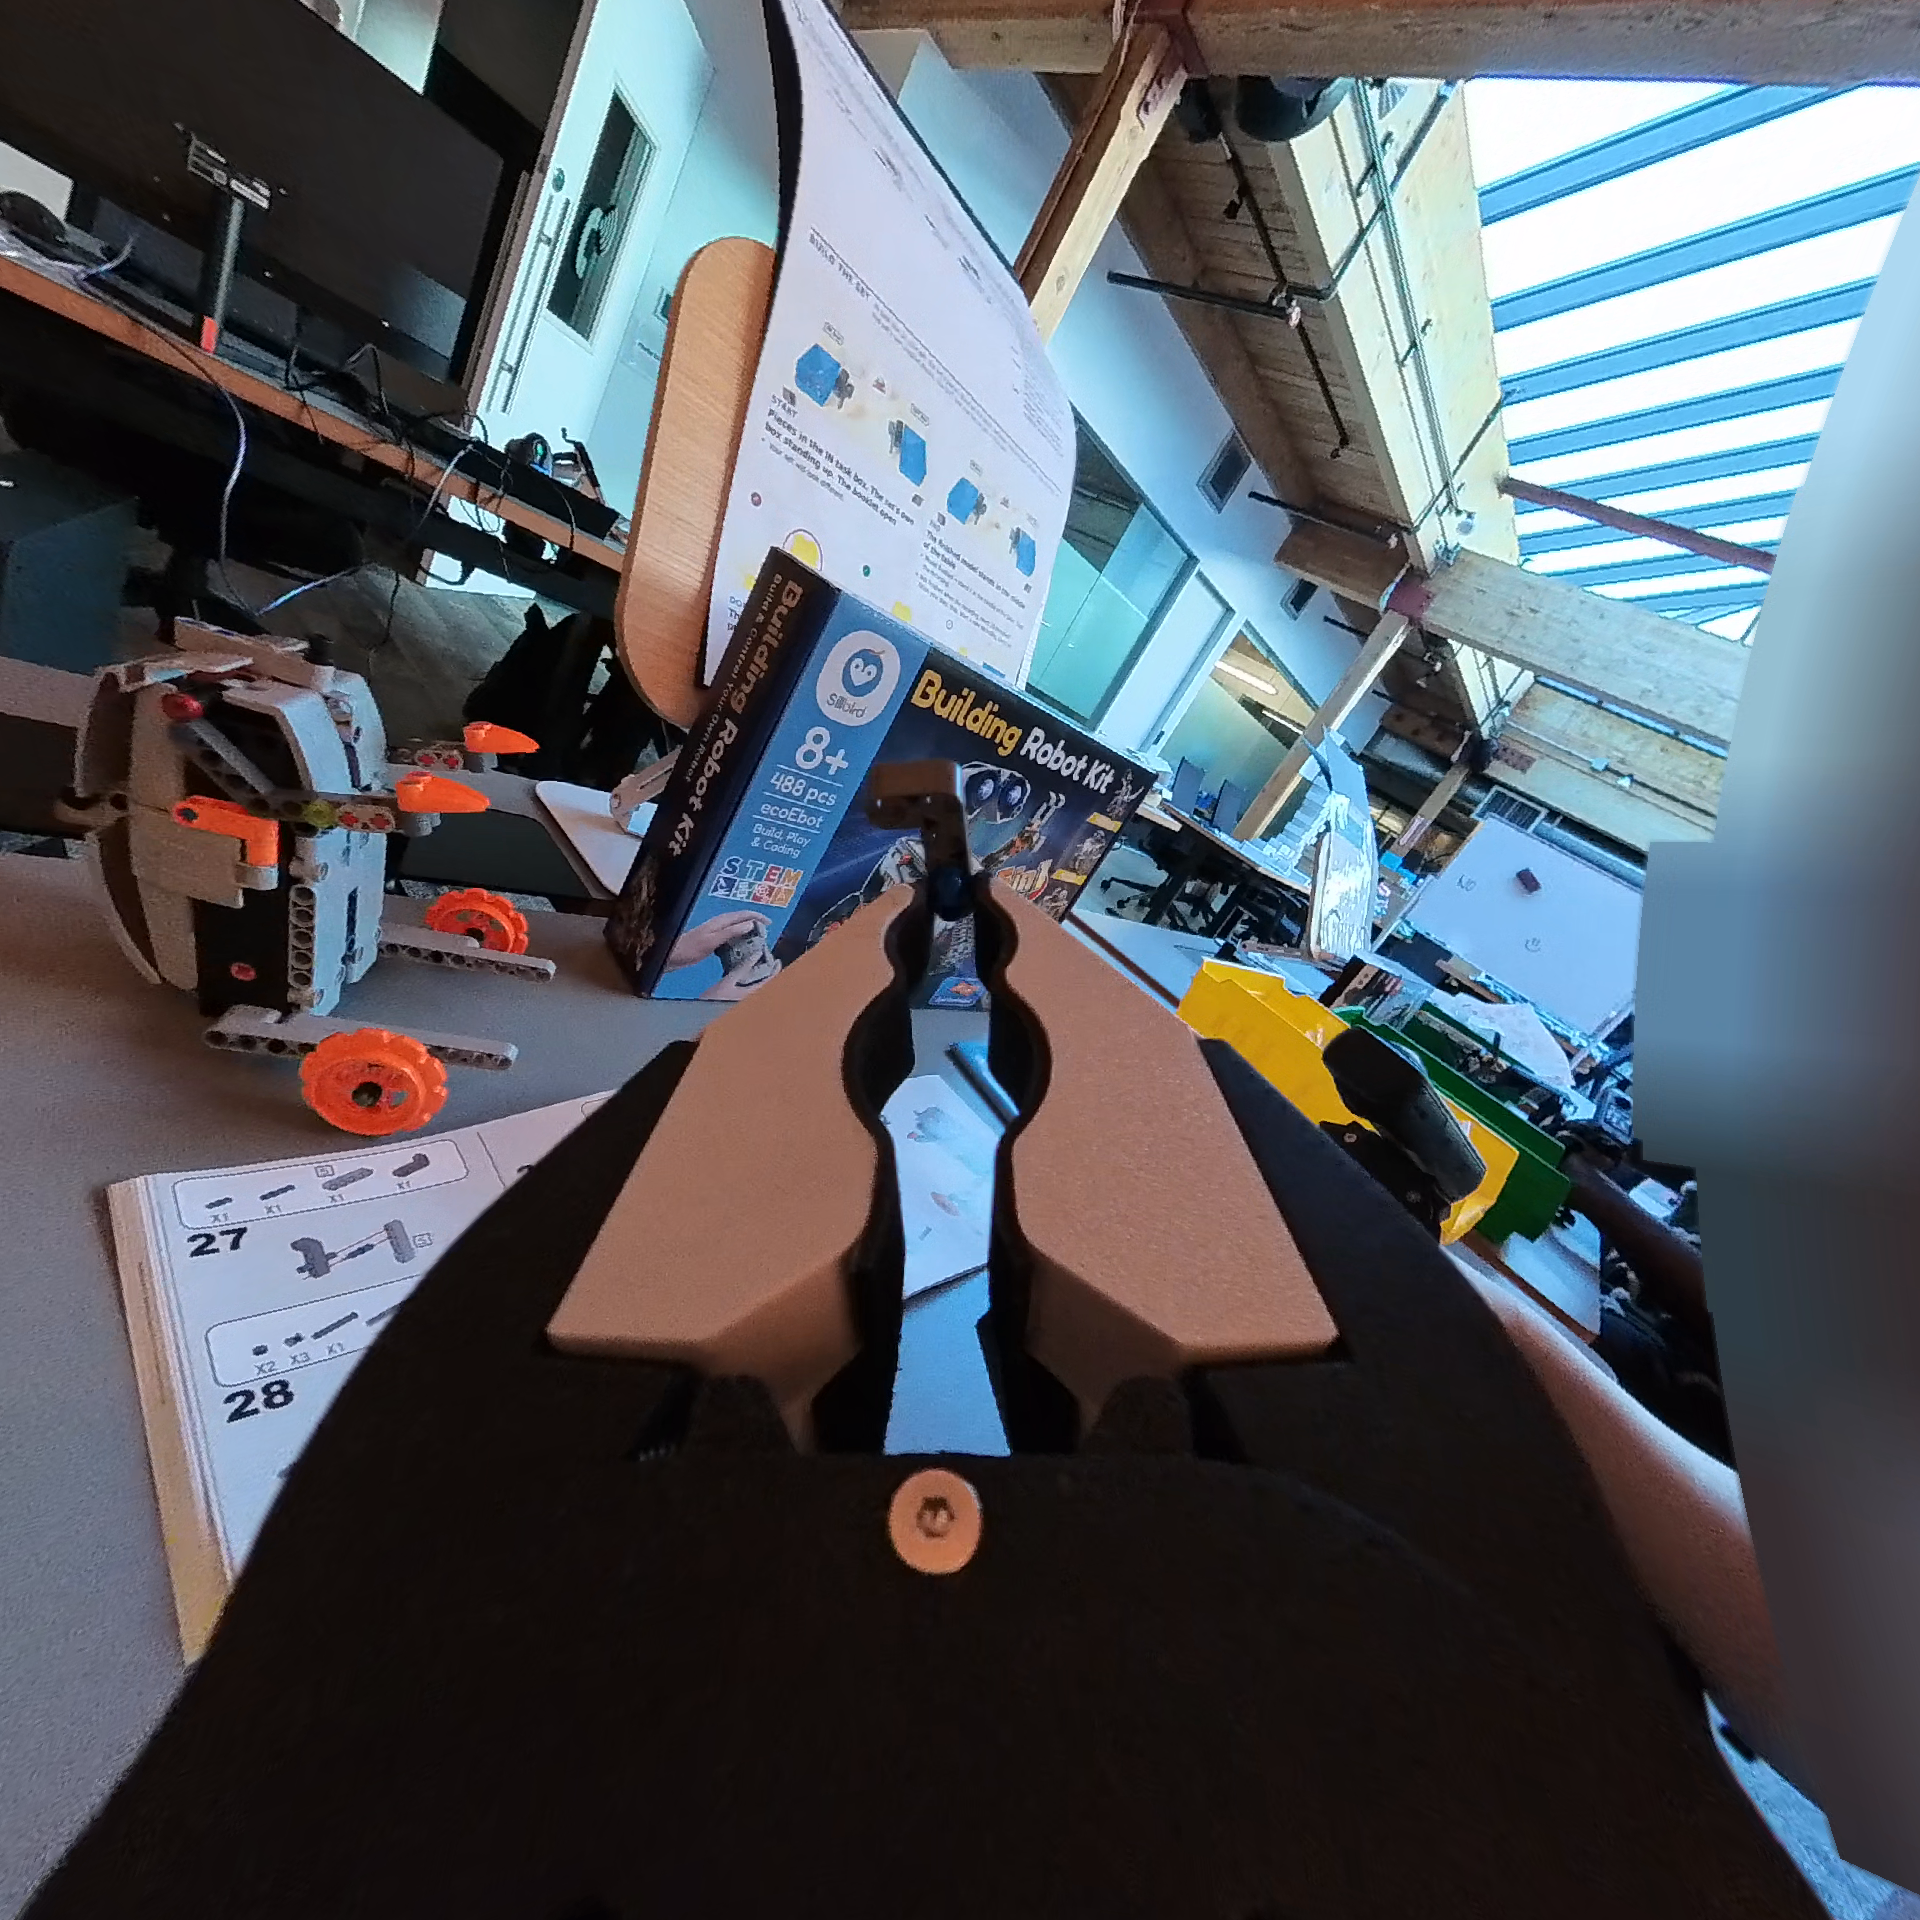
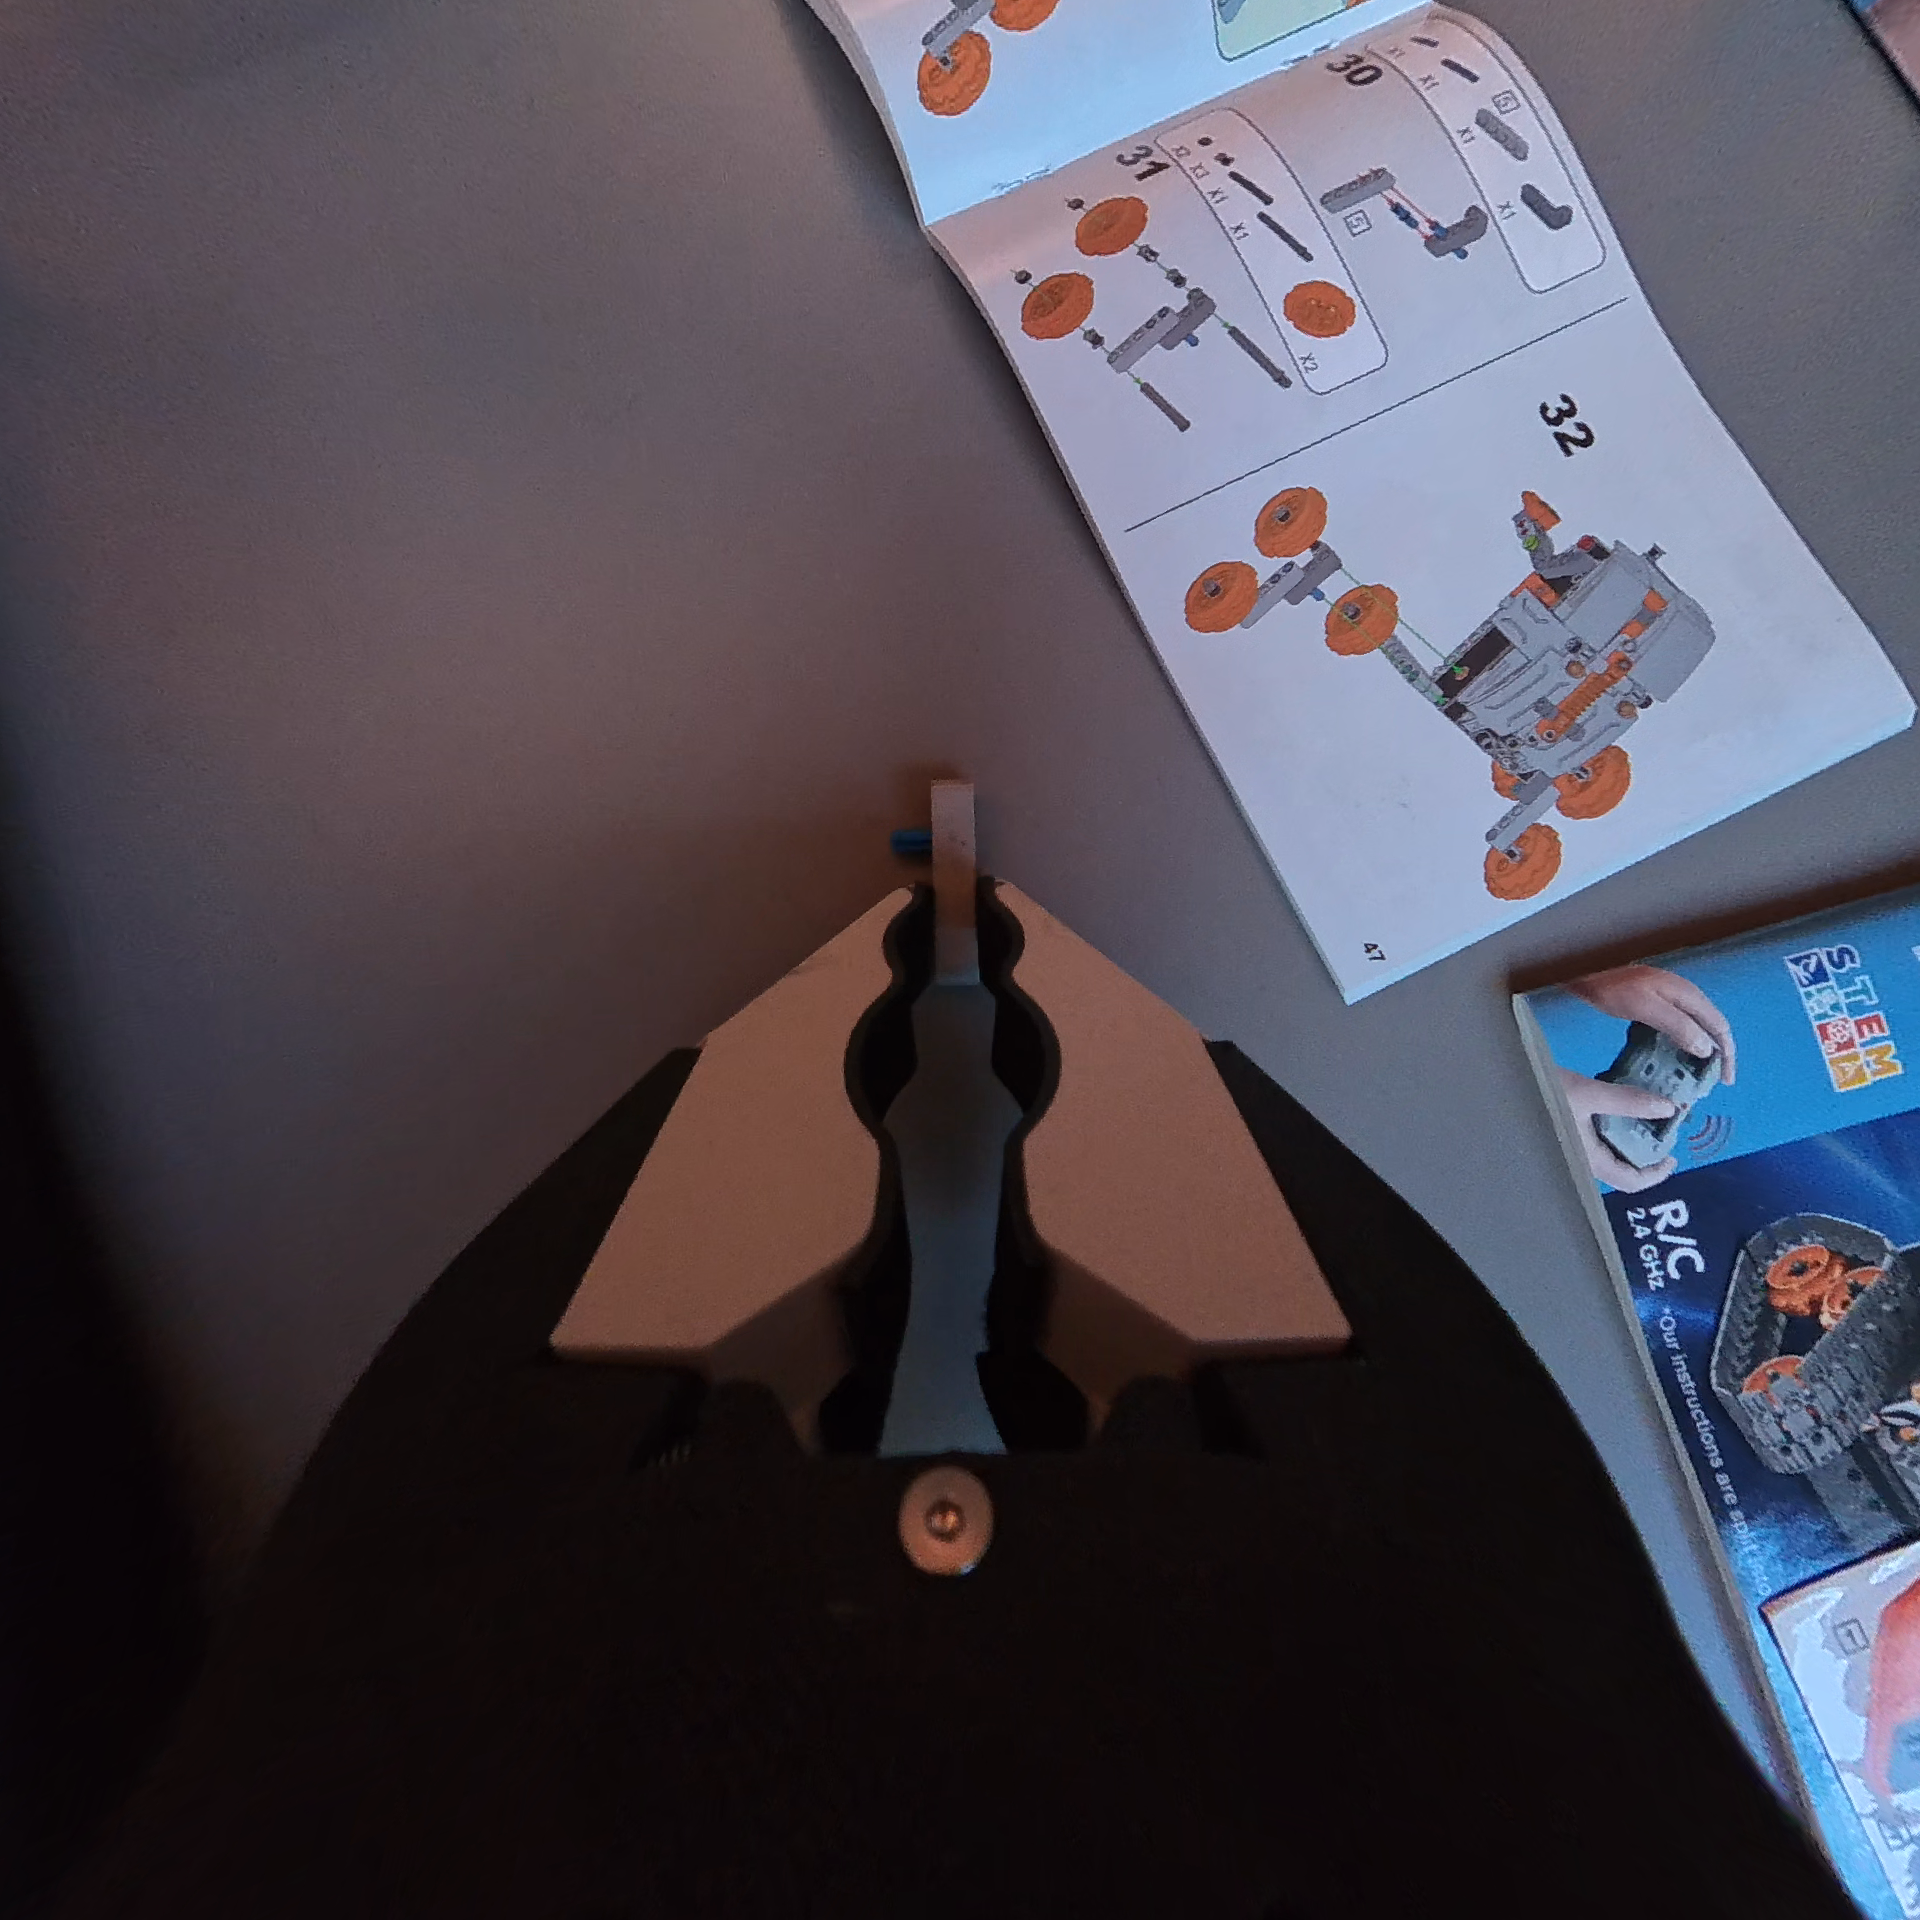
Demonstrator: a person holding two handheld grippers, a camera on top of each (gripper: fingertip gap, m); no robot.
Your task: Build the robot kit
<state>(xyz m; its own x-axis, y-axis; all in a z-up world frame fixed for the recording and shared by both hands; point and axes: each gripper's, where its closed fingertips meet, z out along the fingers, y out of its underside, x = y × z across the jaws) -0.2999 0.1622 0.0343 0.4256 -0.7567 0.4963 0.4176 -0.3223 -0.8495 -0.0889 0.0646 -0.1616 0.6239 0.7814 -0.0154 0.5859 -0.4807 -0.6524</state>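
The left gripper [image 1: 948,906] is clamped on a small dark L-shaped beam [image 1: 928,805] with a blue pin [image 1: 948,886], held above the table [image 1: 94,1091]. The right gripper [image 2: 953,891] pinches a light grey beam [image 2: 954,831] (blue peg [image 2: 907,838] protruding). Both pieces appear light, rigid and slippery; hold by the flat sides.

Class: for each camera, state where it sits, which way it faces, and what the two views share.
Left wrist view: on the left gripper, low and level over the table; faces the kit box and model; a forearm shows.
Right wrist view: on the right gripper, facing down at the table.
Shared: booklet, box, each gripper pinching a grey piece.
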